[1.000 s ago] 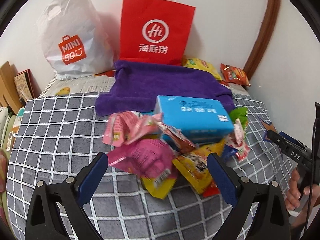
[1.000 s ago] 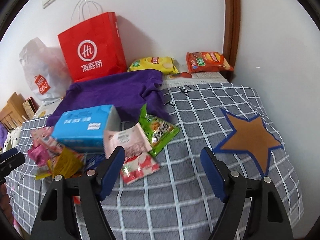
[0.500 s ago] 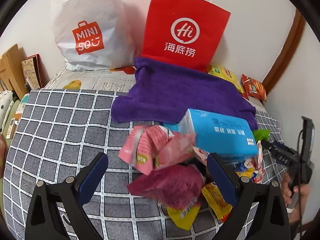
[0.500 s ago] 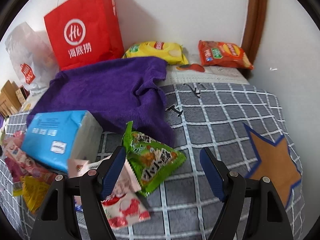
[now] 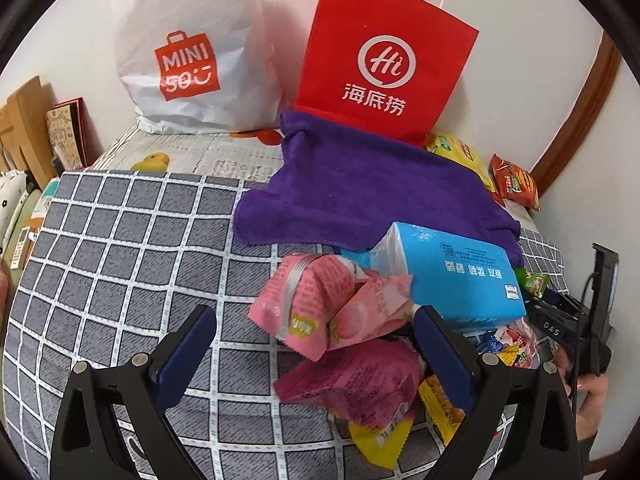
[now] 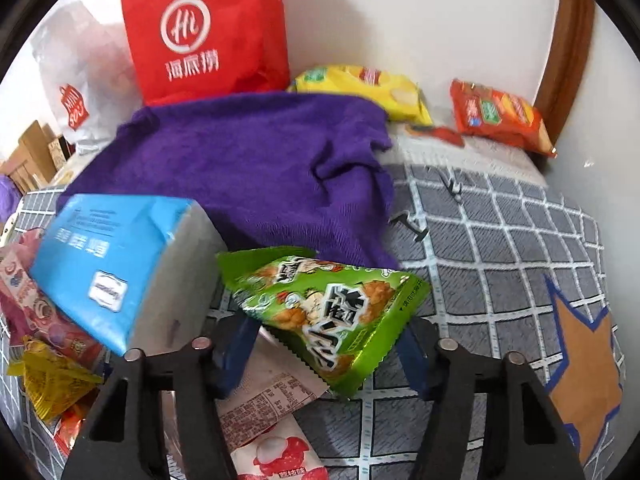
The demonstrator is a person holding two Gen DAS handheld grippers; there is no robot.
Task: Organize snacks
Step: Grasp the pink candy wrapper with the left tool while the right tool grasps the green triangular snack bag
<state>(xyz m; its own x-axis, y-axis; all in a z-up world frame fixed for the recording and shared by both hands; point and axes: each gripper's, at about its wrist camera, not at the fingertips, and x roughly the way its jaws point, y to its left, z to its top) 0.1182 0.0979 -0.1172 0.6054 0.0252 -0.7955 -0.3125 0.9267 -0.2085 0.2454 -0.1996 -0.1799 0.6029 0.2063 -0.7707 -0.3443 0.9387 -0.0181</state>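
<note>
**Grippers over the snack pile**

In the left wrist view, the left gripper (image 5: 316, 356) is spread wide around pink snack packets (image 5: 328, 308) at lower centre, a blue tissue pack (image 5: 452, 280) to their right. In the right wrist view, the right gripper (image 6: 328, 356) gapes around a green snack bag (image 6: 328, 312), not gripping it.

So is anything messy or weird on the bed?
Yes. The snack packets lie jumbled in a heap, with the blue tissue pack tilted on top of them. The purple towel is rumpled, not folded.
</note>
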